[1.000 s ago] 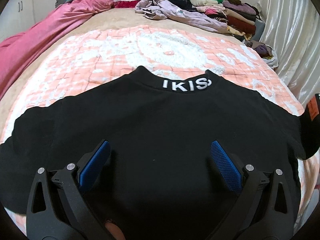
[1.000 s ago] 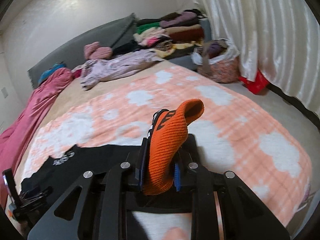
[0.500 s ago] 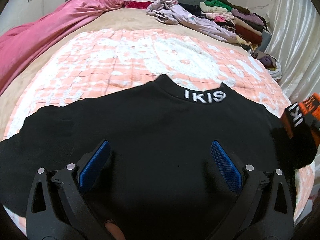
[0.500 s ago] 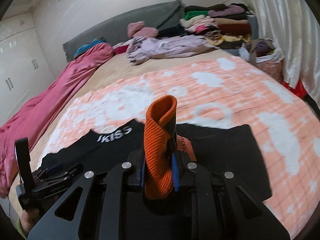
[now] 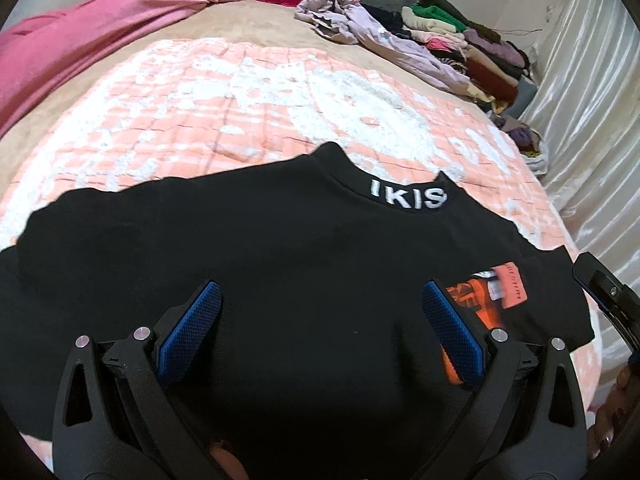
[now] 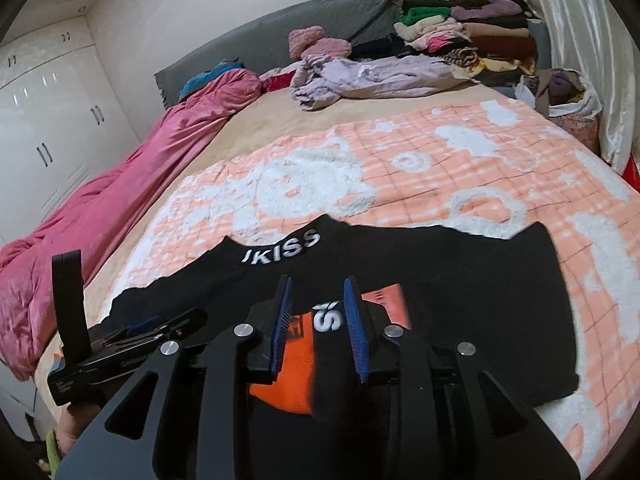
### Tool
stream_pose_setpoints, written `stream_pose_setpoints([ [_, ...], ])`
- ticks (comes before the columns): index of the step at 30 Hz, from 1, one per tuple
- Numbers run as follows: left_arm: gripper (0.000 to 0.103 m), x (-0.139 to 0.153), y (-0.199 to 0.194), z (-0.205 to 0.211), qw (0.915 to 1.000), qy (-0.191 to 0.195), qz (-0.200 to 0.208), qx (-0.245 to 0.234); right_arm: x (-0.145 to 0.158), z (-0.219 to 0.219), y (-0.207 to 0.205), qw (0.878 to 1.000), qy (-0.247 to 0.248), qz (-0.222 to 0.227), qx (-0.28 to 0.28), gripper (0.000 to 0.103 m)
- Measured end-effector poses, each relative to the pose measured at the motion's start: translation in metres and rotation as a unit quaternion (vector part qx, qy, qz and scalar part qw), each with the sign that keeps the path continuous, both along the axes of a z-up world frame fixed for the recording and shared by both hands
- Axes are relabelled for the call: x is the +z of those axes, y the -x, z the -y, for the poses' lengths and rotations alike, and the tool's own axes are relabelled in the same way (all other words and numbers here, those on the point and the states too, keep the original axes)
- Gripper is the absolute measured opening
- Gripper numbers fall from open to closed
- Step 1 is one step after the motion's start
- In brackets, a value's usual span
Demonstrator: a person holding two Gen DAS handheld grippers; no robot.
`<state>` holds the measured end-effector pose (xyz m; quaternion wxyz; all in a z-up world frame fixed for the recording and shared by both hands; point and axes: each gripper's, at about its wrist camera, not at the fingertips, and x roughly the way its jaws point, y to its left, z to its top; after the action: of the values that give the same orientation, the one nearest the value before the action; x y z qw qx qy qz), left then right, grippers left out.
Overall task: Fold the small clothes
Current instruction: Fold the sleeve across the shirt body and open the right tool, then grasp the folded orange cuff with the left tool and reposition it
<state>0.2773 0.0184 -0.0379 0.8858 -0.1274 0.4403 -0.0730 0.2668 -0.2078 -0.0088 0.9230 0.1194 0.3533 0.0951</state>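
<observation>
Left wrist view: the left gripper hangs with fingers spread wide over a black knit sweater lying flat on the peach-and-white checked blanket. The right gripper, fingers parted and holding nothing, hovers above the sweater's orange-cuffed sleeve, folded across the body.

A wide bed is filling most of both views. An orange-and-white checked blanket is covering its near half, and a tan sheet is showing beyond it. A grey headboard is standing against a white wall. White wardrobe doors are lining the left side. A pale shiny curtain is hanging on the right. Soft, even light is falling across the room.
</observation>
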Motion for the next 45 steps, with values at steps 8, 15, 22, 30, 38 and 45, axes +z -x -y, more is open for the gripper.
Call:
stream_pose_setpoints([
  [8, 0.089, -0.005, 0.008, 0.036, 0.9966, 0.053, -0.007, -0.063, -0.008, 0.035, 0.02, 0.998, 0.031, -0.007, -0.053, 0.03],
  [15, 0.068, -0.014, 0.016, 0.063, 0.9935, 0.083, -0.014, -0.077, -0.02, 0.065, 0.04, 0.994, 0.054, -0.015, -0.099, 0.032],
  [22, 0.06, -0.021, 0.025, 0.101, 0.9926, 0.056, -0.008, -0.108, -0.031, 0.088, 0.052, 0.991, 0.041, -0.025, -0.122, 0.032],
  [30, 0.006, -0.012, 0.02, 0.095, 0.9922, 0.034, 0.031, -0.116, -0.031, 0.089, 0.056, 0.991, 0.045, -0.022, -0.127, 0.032],
  [38, 0.004, 0.027, 0.031, 0.056, 0.9927, 0.029, 0.09, -0.074, -0.029, 0.09, 0.058, 0.991, 0.043, -0.024, -0.125, 0.032],
  [45, 0.004, 0.021, 0.031, 0.015, 0.9972, 0.012, 0.065, -0.035, -0.025, 0.082, 0.058, 0.99, 0.054, -0.023, -0.127, 0.032],
])
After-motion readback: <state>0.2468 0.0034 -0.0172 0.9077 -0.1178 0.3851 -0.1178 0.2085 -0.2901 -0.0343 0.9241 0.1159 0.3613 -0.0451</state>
